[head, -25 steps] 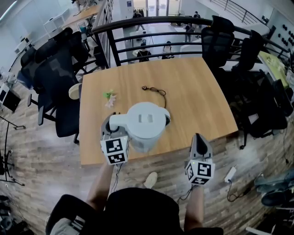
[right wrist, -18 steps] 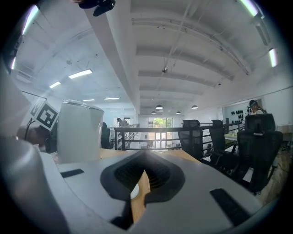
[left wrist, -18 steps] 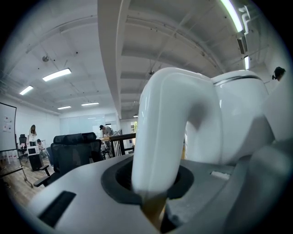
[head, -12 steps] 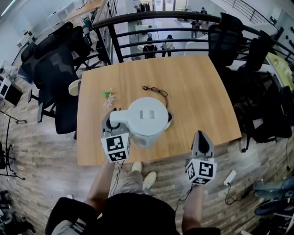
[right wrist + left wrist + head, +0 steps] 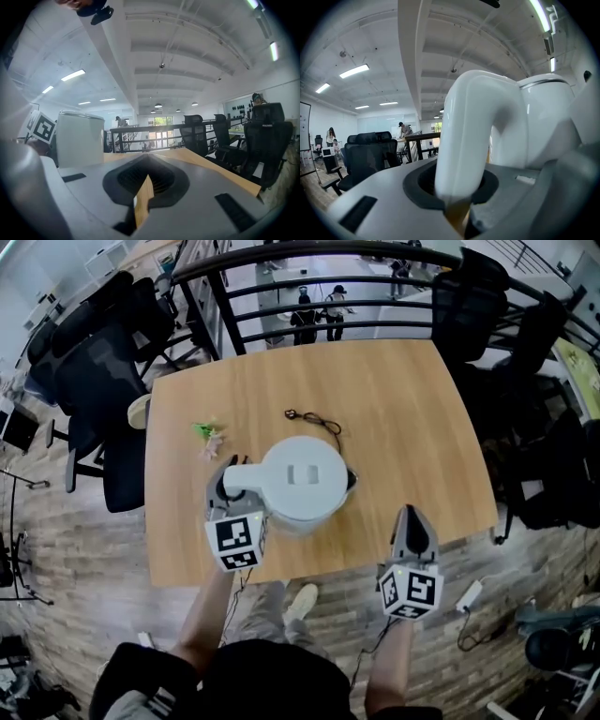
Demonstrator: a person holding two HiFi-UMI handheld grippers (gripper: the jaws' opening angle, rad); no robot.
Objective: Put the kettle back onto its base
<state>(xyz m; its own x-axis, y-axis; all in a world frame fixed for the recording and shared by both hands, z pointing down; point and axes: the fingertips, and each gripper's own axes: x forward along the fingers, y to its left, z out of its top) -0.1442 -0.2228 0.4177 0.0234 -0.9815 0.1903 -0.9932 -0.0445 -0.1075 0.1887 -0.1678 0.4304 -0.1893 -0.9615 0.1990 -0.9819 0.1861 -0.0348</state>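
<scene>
Jaws of left gripper (image 5: 229,489) clamped on kettle (image 5: 302,476) handle (image 5: 464,140) — right gripper (image 5: 412,517) closed

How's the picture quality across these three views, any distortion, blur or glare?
Head view: strong fisheye, the table edges and railing bow, but the kettle is sharp. Left gripper view: the kettle handle sits very close, soft-edged, filling the middle. Right gripper view: dark vignetted corners, bright ceiling lights, little blur.
</scene>
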